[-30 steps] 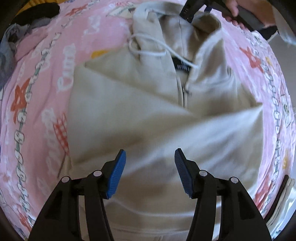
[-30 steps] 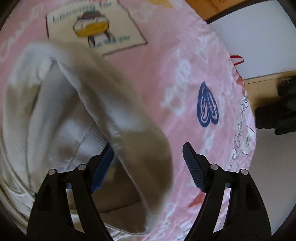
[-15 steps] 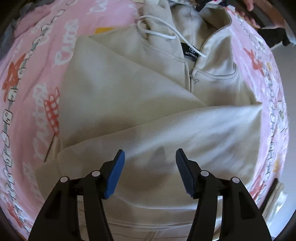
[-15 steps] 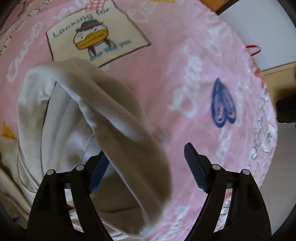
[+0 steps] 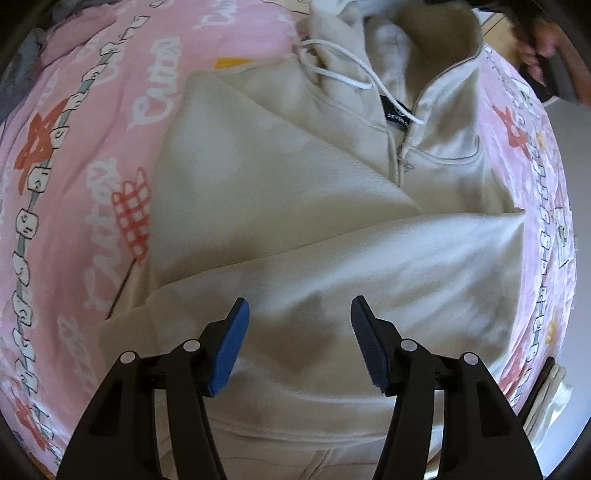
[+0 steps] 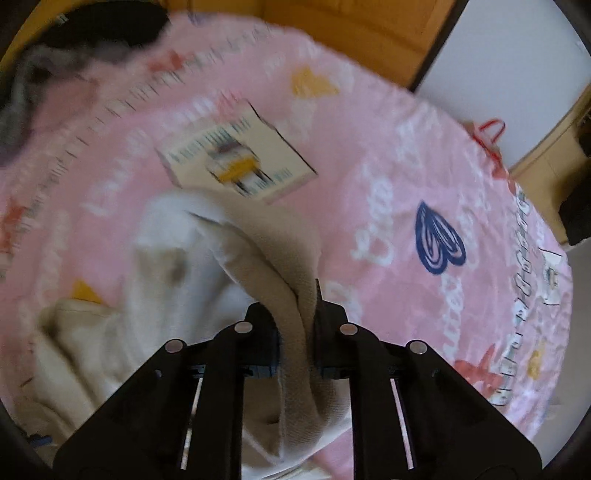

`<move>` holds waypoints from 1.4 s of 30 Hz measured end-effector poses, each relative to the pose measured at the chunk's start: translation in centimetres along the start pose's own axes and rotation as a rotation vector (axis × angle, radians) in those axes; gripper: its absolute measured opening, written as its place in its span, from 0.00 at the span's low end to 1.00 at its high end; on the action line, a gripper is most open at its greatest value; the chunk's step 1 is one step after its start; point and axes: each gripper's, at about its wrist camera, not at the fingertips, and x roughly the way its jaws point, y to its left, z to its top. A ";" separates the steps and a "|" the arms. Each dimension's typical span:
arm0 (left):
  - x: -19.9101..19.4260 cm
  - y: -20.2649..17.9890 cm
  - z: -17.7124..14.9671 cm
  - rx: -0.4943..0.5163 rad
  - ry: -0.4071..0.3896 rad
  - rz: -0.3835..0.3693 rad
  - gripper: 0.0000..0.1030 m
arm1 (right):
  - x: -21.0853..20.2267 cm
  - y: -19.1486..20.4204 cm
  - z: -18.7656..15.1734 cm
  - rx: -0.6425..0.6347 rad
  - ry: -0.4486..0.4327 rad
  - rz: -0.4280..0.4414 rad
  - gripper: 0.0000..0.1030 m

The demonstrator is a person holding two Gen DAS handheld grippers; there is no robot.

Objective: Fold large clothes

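Observation:
A beige zip hoodie lies on the pink printed blanket, sleeves folded across its front, white drawstring and black neck label at the top. My left gripper hovers over the lower part of the hoodie, open, with nothing between its blue pads. In the right wrist view the jaws of my right gripper are closing, and the thick edge of the hood is pinched between them and lifted off the blanket.
A hand on the other gripper shows at the top right of the left wrist view. Dark clothes are piled at the blanket's far corner. Folded pale cloth lies beside the bed. A red loop hangs at the blanket's edge.
My right gripper went from wide open around the hood's edge to pinching it, and rose so that more blanket shows. My left gripper drifted slightly over the hoodie, still open.

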 end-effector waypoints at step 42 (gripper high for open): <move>3.6 6.8 8.3 -0.172 0.055 -0.352 0.68 | -10.4 2.8 -35.2 0.911 -0.088 0.453 0.80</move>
